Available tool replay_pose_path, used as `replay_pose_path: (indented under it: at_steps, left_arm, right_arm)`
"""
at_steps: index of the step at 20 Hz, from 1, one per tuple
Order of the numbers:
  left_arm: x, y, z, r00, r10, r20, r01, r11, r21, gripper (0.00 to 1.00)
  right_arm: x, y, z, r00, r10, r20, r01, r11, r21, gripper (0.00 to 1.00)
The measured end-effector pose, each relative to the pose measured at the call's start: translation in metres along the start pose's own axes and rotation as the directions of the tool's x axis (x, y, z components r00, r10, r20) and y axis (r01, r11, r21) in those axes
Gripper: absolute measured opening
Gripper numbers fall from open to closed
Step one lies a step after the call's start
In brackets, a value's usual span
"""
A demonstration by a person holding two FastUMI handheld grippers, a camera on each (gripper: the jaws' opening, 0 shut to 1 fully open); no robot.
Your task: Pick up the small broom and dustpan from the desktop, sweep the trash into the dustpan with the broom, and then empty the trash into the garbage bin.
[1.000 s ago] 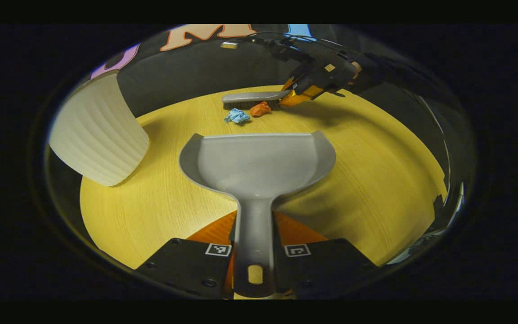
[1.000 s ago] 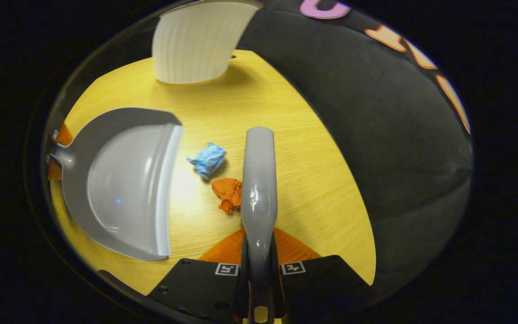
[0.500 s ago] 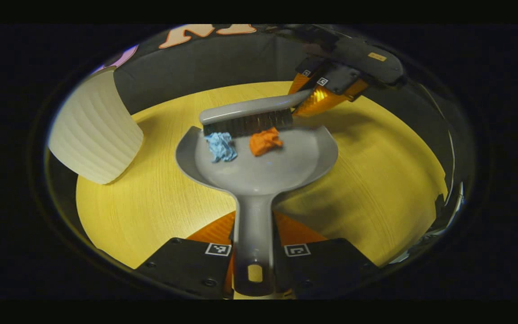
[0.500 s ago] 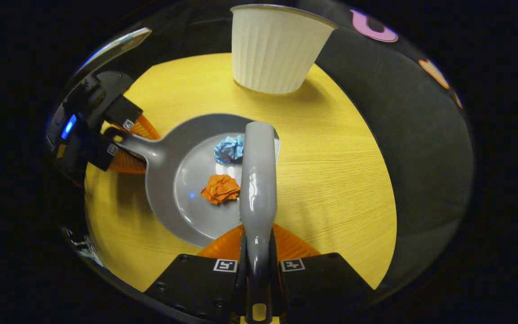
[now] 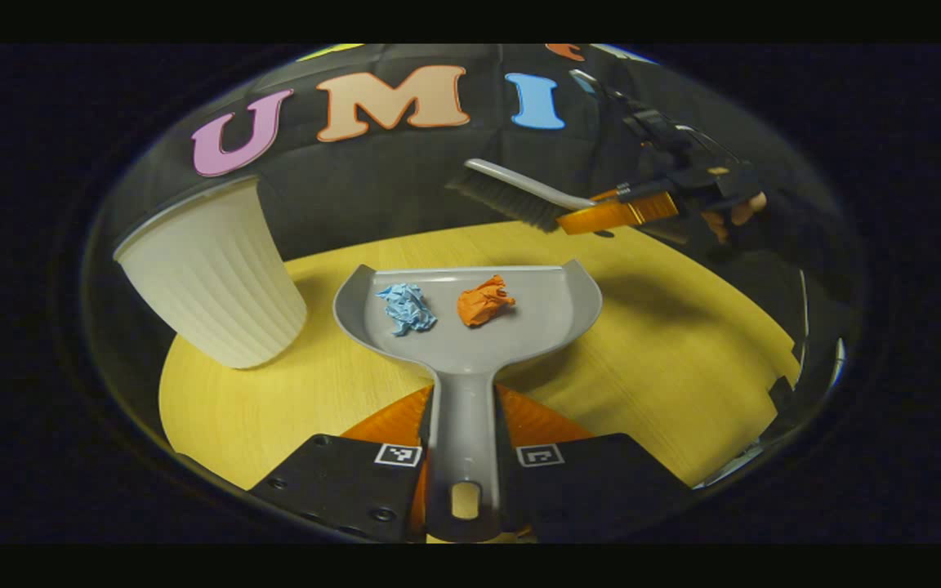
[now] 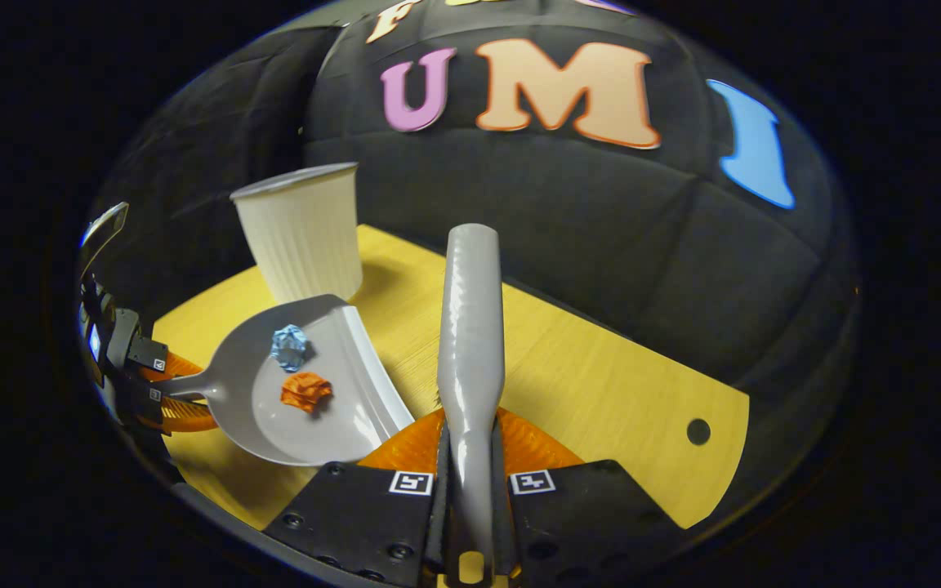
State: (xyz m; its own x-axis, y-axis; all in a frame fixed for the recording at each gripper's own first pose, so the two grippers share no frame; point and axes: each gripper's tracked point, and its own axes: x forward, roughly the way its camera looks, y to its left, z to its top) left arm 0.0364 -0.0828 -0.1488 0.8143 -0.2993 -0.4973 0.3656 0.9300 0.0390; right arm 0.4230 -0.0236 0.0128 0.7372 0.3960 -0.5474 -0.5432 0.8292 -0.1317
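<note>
Left tongs (image 5: pixel 461 457) clamp the handle of the grey plastic dustpan (image 5: pixel 470 327), both fingers pressed on the handle at the bottom of the left gripper view. The pan points forward over the yellow wood-grain worktop (image 5: pixel 683 367); whether its lip touches the worktop, cannot tell. Inside the pan: a crumpled blue paper ball (image 5: pixel 407 308) on the left and a crumpled orange paper ball (image 5: pixel 483 300) on the right, near each other but apart, both close to the front lip.

Right tongs (image 6: pixel 470 490) grip the handle of the small grey hand broom (image 6: pixel 470 327), fingers tight on both sides. In the left gripper view the broom (image 5: pixel 519 196) hangs in the air above and behind the pan's right side, dark bristles facing down, clear of the worktop, with the right tongs (image 5: pixel 613 214) and a hand (image 5: pixel 732 216) behind them.

White ribbed plastic garbage bin (image 5: pixel 213 273) stands upright on the worktop just left of the pan, near it but not touching. In the right gripper view the bin (image 6: pixel 303 233) sits beyond the dustpan (image 6: pixel 307 384); the blue ball (image 6: pixel 289 347) and the orange ball (image 6: pixel 305 390) lie in the pan, the left tongs (image 6: pixel 164 392) on its handle at the far left. Round hole (image 6: pixel 697 430) near the worktop's right end.
</note>
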Motion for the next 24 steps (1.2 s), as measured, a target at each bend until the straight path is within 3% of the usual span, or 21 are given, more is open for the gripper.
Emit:
replay_pose_path:
  at_steps: [4, 8, 12, 15, 18, 20, 22, 24]
  left_arm:
    - [0.003, 0.003, 0.01, 0.992, 0.05, 0.12, -0.048, 0.999, -0.02, 0.26]
    - [0.0, 0.014, 0.03, 0.968, 0.136, 0.212, -0.142, 0.99, 0.014, 0.27]
    - [-0.002, 0.033, 0.033, 0.939, 0.258, 0.229, -0.272, 0.962, 0.033, 0.27]
    - [-0.01, 0.045, 0.033, 0.909, 0.358, 0.215, -0.381, 0.921, 0.077, 0.27]
    - [-0.011, 0.049, 0.028, 0.862, 0.466, 0.2, -0.502, 0.838, 0.213, 0.27]
    - [-0.01, 0.049, 0.025, 0.821, 0.542, 0.178, -0.569, 0.749, 0.34, 0.27]
    - [-0.013, 0.044, 0.025, 0.789, 0.589, 0.173, -0.593, 0.659, 0.463, 0.26]
    - [-0.008, 0.051, 0.014, 0.775, 0.61, 0.165, -0.584, 0.59, 0.558, 0.26]
  right_arm:
    - [-0.04, -0.015, -0.032, 0.999, -0.029, 0.02, 0.025, 0.986, 0.167, 0.19]
    - [-0.077, 0.017, -0.079, 1.0, -0.001, 0.003, 0.0, 0.969, 0.246, 0.19]
    - [-0.086, 0.049, -0.115, 0.998, 0.047, -0.031, -0.037, 0.96, 0.276, 0.19]
    - [-0.089, 0.067, -0.13, 0.995, 0.08, -0.052, -0.06, 0.95, 0.305, 0.19]
    - [-0.09, 0.082, -0.148, 0.992, 0.1, -0.079, -0.072, 0.95, 0.303, 0.19]
    - [-0.089, 0.089, -0.154, 0.989, 0.11, -0.095, -0.077, 0.951, 0.299, 0.19]
    - [-0.083, 0.098, -0.155, 0.987, 0.123, -0.106, -0.086, 0.949, 0.304, 0.19]
    - [-0.082, 0.104, -0.157, 0.985, 0.131, -0.115, -0.09, 0.947, 0.307, 0.19]
